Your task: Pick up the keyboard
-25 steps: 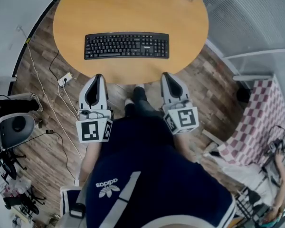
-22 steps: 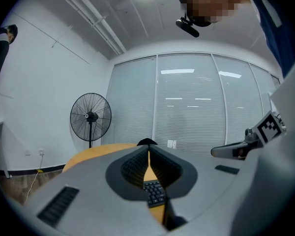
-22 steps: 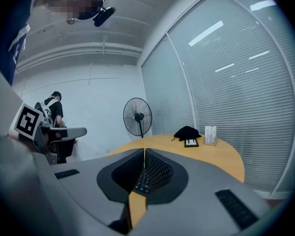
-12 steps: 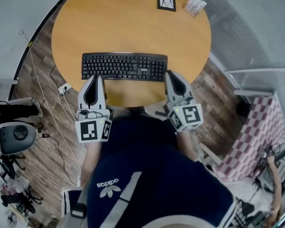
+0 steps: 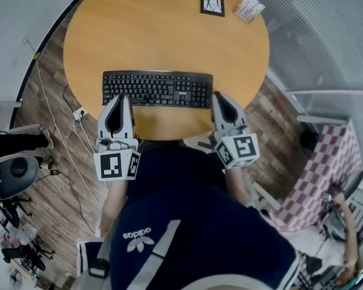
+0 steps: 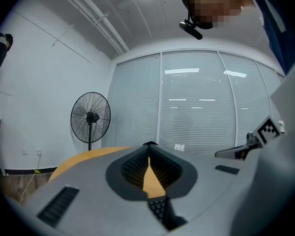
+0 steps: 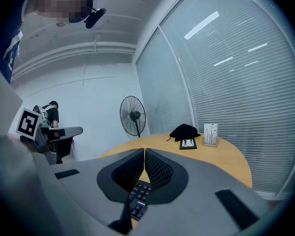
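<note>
A black keyboard [image 5: 157,89] lies flat on the round wooden table [image 5: 169,29], close to its near edge. My left gripper [image 5: 118,98] is shut and empty, its tips over the table just short of the keyboard's left front edge. My right gripper [image 5: 218,96] is shut too, with its tips at the keyboard's right end. Through the left gripper view, keys of the keyboard [image 6: 160,209] show below the closed left gripper [image 6: 149,145]. The right gripper view shows the keyboard [image 7: 137,200] under the closed right gripper [image 7: 144,150].
At the table's far side lie a small framed picture [image 5: 212,2], a white card holder [image 5: 248,8] and a dark cloth [image 7: 184,130]. A standing fan [image 6: 90,118] is beyond the table. Cables and a power strip [image 5: 81,112] lie on the floor at left; a checked cloth [image 5: 317,174] at right.
Both grippers have moved forward from in front of the table's edge to over the table, reaching the keyboard's near side. Both have stayed shut.
</note>
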{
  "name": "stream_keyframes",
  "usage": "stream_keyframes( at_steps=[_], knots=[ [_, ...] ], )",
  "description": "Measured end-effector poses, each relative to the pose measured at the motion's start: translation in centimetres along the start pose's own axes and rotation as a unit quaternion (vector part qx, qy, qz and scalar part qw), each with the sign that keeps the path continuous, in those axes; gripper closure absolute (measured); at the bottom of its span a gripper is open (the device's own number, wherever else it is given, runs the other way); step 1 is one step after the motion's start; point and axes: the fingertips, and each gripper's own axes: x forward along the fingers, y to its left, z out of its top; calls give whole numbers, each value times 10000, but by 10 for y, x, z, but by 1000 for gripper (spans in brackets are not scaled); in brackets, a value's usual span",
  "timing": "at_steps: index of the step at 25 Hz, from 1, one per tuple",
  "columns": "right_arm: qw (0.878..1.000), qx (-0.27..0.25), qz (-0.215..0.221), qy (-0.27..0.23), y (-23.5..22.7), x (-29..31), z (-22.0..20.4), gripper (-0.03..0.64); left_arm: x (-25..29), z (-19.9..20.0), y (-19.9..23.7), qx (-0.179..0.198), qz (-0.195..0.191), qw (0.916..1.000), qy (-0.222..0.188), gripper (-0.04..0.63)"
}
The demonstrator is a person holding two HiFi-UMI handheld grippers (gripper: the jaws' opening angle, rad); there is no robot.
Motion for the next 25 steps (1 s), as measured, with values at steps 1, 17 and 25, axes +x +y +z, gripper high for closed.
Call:
stream_keyframes(
  at_steps=[1,17,25],
  knots=[
    [10000,18,-27,-11,1,1,0,609,1,0,1,9,-39,10000,7,584],
    [9981,-32,-599,-142,31,22,14,609,25,21,64,112,-436,9989,86,584],
    [9956,-93,-865,-337,21,18,23,609,31,14,70,111,-539,9983,173,584]
  ],
)
